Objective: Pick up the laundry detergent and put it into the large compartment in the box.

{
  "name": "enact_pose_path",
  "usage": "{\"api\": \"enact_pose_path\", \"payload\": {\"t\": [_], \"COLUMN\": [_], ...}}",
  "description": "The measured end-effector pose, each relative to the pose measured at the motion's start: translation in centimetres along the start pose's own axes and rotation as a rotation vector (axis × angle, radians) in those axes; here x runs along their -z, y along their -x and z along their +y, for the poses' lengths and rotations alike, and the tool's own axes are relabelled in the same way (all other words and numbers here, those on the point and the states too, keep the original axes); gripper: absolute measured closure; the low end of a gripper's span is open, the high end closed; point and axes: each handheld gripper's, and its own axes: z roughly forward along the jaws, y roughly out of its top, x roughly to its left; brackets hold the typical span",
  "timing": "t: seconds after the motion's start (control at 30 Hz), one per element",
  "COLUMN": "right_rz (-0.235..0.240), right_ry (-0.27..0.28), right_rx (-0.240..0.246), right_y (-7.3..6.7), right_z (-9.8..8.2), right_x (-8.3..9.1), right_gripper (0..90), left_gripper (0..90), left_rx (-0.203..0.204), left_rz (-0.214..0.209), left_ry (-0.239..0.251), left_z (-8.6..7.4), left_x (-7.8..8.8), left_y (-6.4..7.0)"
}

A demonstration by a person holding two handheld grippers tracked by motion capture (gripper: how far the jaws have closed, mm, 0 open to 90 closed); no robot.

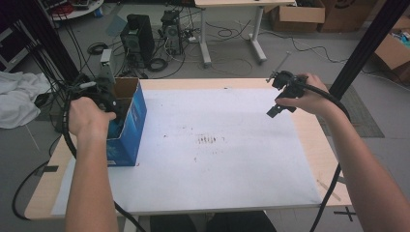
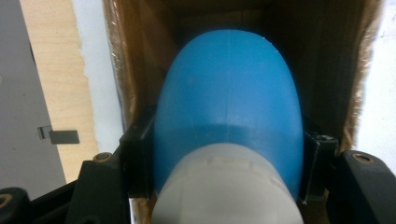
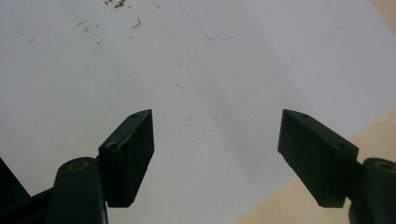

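left gripper point(image 2: 228, 158) pinching blue-white bottle point(image 2: 229, 116) in box point(image 1: 129, 121), bottle btm hidden; right gripper point(image 3: 217, 154) spread.

Blue-and-white bottle point(image 2: 229, 116) in claw point(image 2: 229, 168), inside box point(image 2: 135, 70)

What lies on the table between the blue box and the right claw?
Nothing stands there. In the high view, the stretch from the blue box to the right claw is bare white sheet, with only small dark stains near its middle.

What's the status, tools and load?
Left tool shut on blue bottle, inside blue box. Right tool open, empty, above white sheet. Nothing blocking.
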Motion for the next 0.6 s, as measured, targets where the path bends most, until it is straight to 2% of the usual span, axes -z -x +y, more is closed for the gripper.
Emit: {"api": "enact_pose_path", "payload": {"t": [0.43, 0.6], "right_rz": [0.001, 0.002], "right_ry": [-0.006, -0.01], "right_rx": [0.001, -0.004], "right_y": [-0.1, 0.0], "right_z": [0.1, 0.0], "right_x": [-0.2, -0.3], "right_gripper": [27.5, 27.5], "left_gripper": [38.4, 38.4], "left_rx": [-0.008, 0.001], "left_rz": [0.003, 0.002], "left_ry": [-0.008, -0.005], "left_z": [0.1, 0.1], "left_x": [-0.9, -1.3], "left_y": [0.2, 0.1]}}
